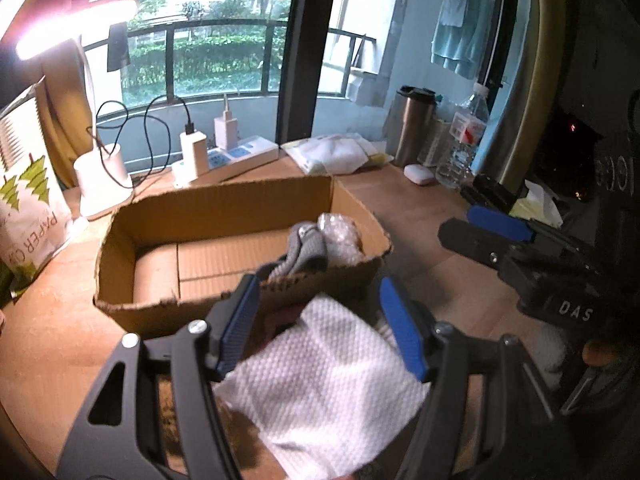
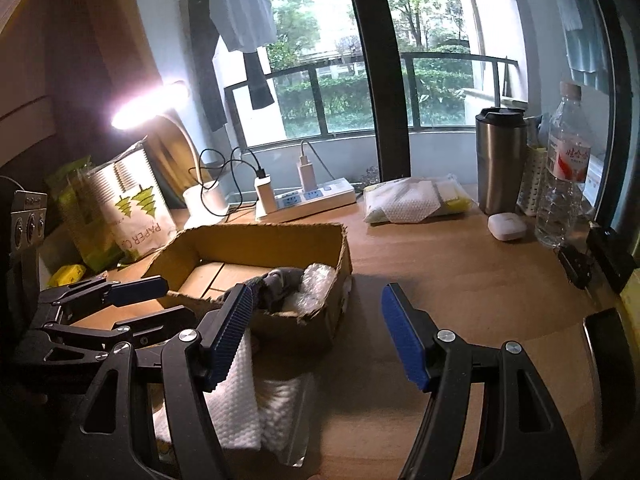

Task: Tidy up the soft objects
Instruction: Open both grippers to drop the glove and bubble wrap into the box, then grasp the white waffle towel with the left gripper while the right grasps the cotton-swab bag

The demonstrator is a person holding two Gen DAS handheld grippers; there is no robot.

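On wooden desk (image 2: pixel 440 280), white waffle-textured cloth (image 1: pixel 320 380) lies rumpled between left tool's (image 1: pixel 320 332) spread, untouching pads.

"PAPER" on bag (image 1: pixel 24 196)

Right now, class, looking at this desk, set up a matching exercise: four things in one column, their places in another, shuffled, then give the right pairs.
Things:
1. grey sock
2. white textured cloth
3. white earbud case
4. steel tumbler

Places:
A. on the desk, in front of the cardboard box
B. standing at the window, beside the water bottle
C. inside the box, beside the bubble wrap
D. lying on the desk before the tumbler

Pairs: 1-C, 2-A, 3-D, 4-B
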